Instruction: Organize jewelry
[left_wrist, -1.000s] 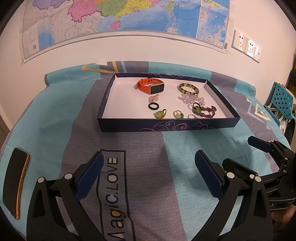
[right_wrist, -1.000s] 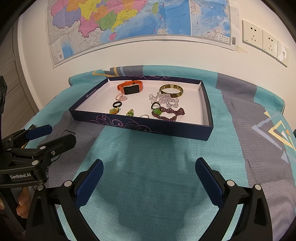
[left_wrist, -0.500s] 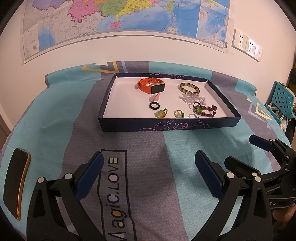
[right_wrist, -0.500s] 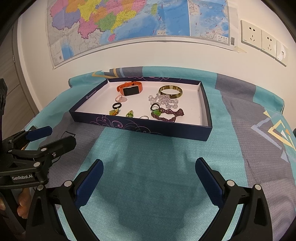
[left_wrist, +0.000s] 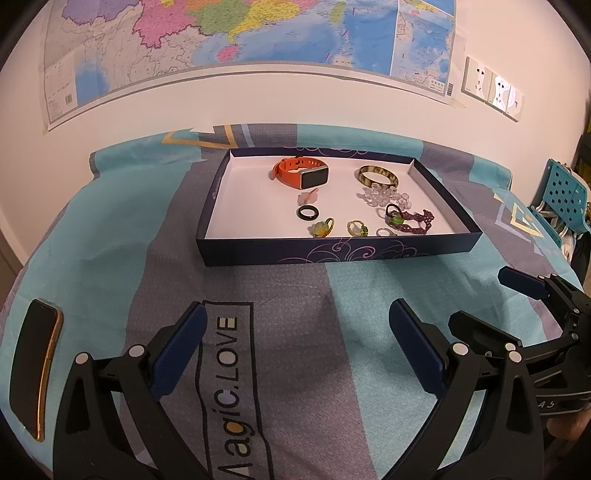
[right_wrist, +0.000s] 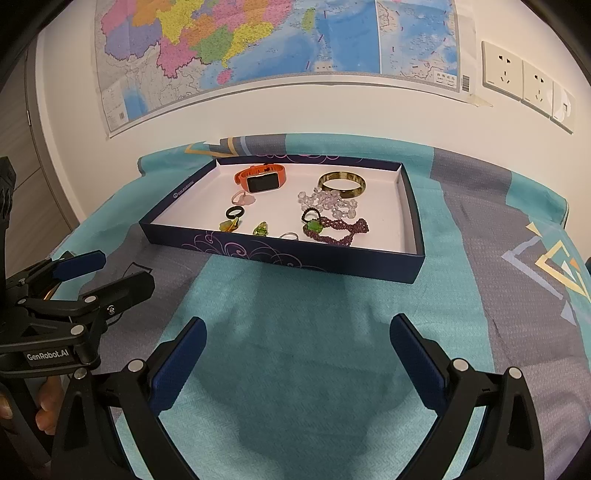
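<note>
Change: both views have drawn slightly back from the tray (left_wrist: 332, 254) at 12 o'clock.
Left tongs (left_wrist: 295, 343): released, empty.
Right tongs (right_wrist: 295, 350): released, empty.
Meaning: jewelry all lies in the tray; likely finished.

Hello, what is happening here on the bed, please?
A person holds a two-finger tool in each hand above a patterned bedspread. The left tool and right tool are both open and hold nothing. Ahead lies a dark blue tray with an orange watch, a bangle, rings and bracelets. Nothing is picked up yet.
</note>
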